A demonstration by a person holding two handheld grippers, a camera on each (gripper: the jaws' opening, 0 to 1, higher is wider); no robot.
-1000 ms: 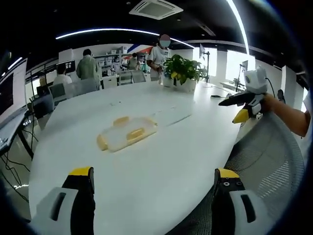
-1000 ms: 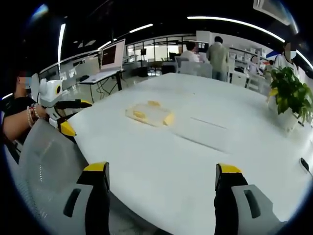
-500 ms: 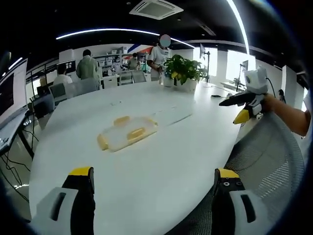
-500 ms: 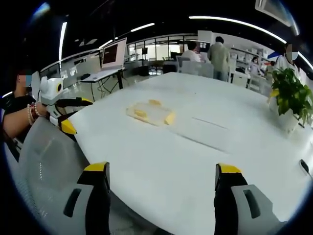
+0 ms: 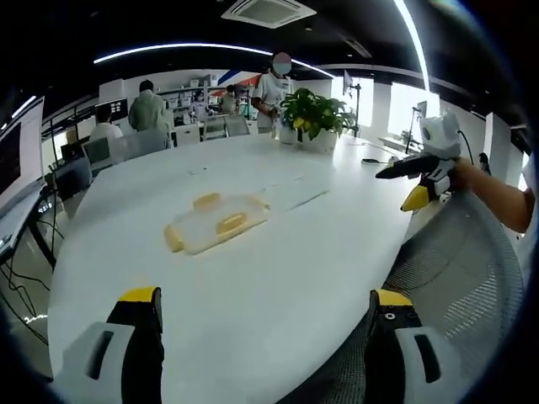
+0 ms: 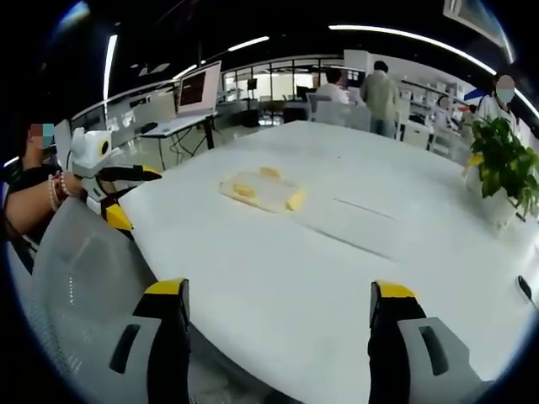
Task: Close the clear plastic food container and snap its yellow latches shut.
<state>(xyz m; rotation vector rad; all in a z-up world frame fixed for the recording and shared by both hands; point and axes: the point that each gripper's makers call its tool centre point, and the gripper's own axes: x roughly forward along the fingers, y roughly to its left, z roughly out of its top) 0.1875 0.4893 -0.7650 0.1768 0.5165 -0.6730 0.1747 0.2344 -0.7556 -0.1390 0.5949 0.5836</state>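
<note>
In the left gripper view, a wide white table (image 5: pixel 278 252) runs ahead, with a potted plant (image 5: pixel 313 118) at its far end and several people (image 5: pixel 150 109) standing or sitting near desks behind it. A grey mesh chair back (image 5: pixel 459 269) rises at the right edge. The clear container (image 5: pixel 212 229) with yellow latches lies flat on the tabletop, well ahead, nothing between it and the jaws. The left gripper (image 5: pixel 265 311) has its jaws wide apart, holding nothing, above the table's near edge. The right gripper (image 5: pixel 417 181) enters from the right, held in a hand (its jaws look apart, yellow tips spread).

In the right gripper view, the container (image 6: pixel 263 189) sits mid-table, well away. The right gripper (image 6: pixel 278 307) is spread wide and empty over the table (image 6: pixel 337 252). The left gripper (image 6: pixel 114 194) shows at the left beside the chair back (image 6: pixel 80 278), gripped by a hand with a beaded wrist.
</note>
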